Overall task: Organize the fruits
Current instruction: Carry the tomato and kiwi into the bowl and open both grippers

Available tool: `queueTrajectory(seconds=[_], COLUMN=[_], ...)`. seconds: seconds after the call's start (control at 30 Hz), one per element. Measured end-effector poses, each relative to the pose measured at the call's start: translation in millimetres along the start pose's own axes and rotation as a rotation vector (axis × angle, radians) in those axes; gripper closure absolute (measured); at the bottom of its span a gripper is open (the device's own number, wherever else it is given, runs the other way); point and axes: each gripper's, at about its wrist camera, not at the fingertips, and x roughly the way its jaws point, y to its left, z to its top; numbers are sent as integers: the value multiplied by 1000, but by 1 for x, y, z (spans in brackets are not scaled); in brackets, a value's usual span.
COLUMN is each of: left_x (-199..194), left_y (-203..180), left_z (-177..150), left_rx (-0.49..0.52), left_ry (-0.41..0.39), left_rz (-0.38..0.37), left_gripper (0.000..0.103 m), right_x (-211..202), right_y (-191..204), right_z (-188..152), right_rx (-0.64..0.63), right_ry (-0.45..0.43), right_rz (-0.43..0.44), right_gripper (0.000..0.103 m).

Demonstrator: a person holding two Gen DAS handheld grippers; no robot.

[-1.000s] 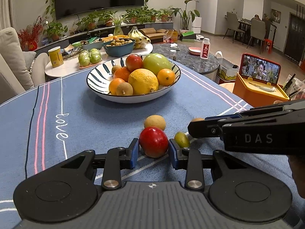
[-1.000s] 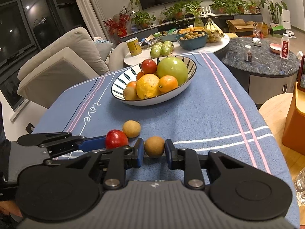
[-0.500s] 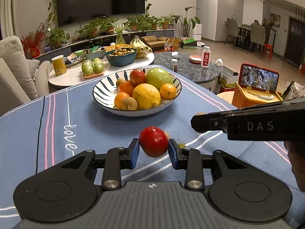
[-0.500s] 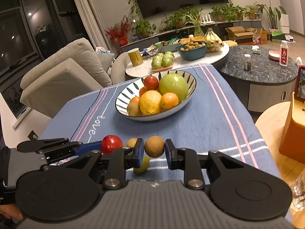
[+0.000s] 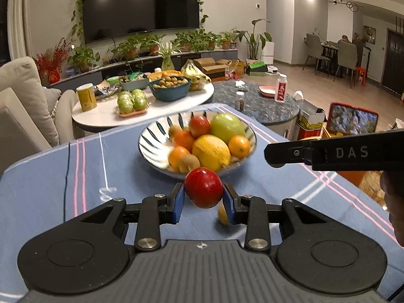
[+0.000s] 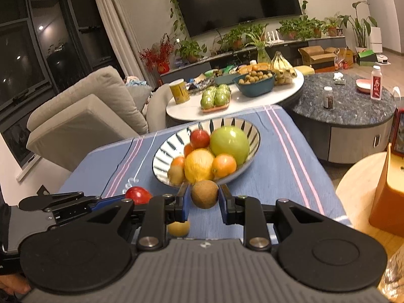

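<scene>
Blue tablecloth (image 5: pixel 50 176), glossy red apple (image 5: pixel 203 187)

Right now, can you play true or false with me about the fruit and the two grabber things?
1. The left hand-held gripper holds a red apple. True.
2. The right hand-held gripper is empty. False: it is closed on a brown kiwi.
3. The striped bowl has only bananas in it. False: it holds a big green apple, a lemon, oranges and more.
4. The bowl sits on a blue tablecloth. True.
5. A small yellow fruit lies on the cloth below the grippers. True.
</scene>
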Motion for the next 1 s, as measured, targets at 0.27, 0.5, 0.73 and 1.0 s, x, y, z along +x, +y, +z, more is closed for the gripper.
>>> queueTrajectory(seconds=[0.27, 0.5, 0.73, 1.0], left_x=[21, 49, 68, 82], left_y=[11, 23, 31, 37], left_z=[29, 43, 47, 48], left_rx=[6, -1, -3, -11], left_ry=[-31, -20, -3, 17], left_rz=[39, 77, 93, 97], left_gripper=[72, 72, 72, 72], right_x=[12, 34, 55, 70], right_y=[2, 2, 3, 3], right_z=[26, 51, 58, 61], right_rx=[5, 15, 19, 23], right_ry=[-52, -78, -60, -44], right_rz=[5, 2, -2, -3], right_gripper=[45, 45, 45, 45])
